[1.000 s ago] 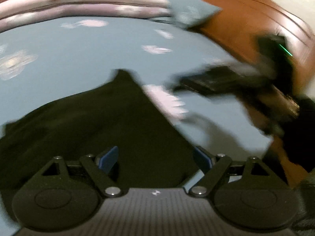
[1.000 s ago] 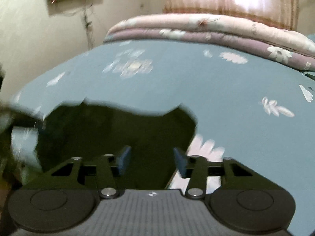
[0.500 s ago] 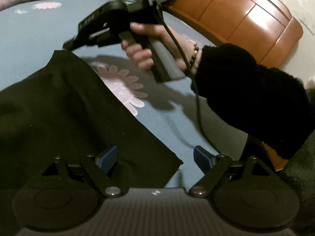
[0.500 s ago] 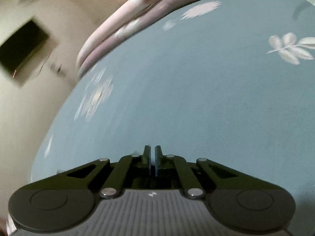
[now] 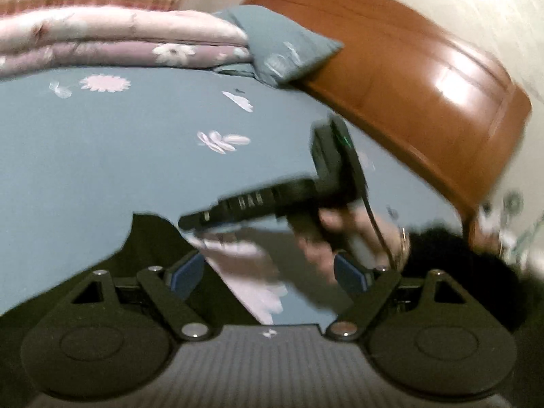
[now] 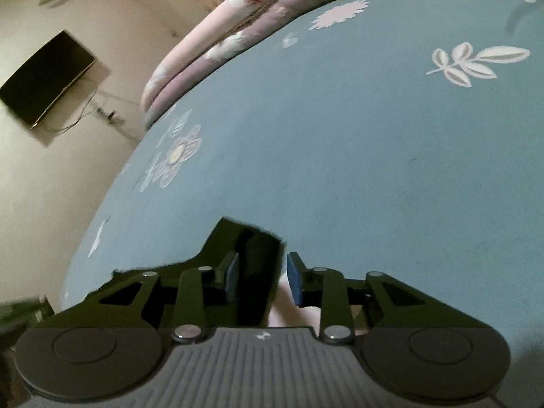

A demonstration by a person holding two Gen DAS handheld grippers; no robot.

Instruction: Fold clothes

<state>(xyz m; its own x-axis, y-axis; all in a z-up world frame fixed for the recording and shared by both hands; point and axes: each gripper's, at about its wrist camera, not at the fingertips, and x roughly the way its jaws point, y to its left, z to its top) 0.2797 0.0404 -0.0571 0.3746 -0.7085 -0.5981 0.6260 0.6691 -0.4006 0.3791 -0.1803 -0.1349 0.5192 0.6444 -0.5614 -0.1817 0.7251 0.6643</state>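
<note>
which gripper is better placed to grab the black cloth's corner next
Right. The right gripper is open with the black cloth corner between its fingers; the left gripper is open with bedsheet in its gap.

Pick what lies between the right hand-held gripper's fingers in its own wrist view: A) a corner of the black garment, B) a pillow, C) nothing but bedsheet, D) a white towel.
A: the right hand-held gripper is open, with a corner of the black garment in the gap, on the blue floral bedsheet.

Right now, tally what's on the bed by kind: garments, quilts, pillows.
Black garment: 1
Folded floral quilts: 2 layers stacked, possibly one quilt
Blue-grey pillow: 1
Total: 4, all on the bed sheet
</note>
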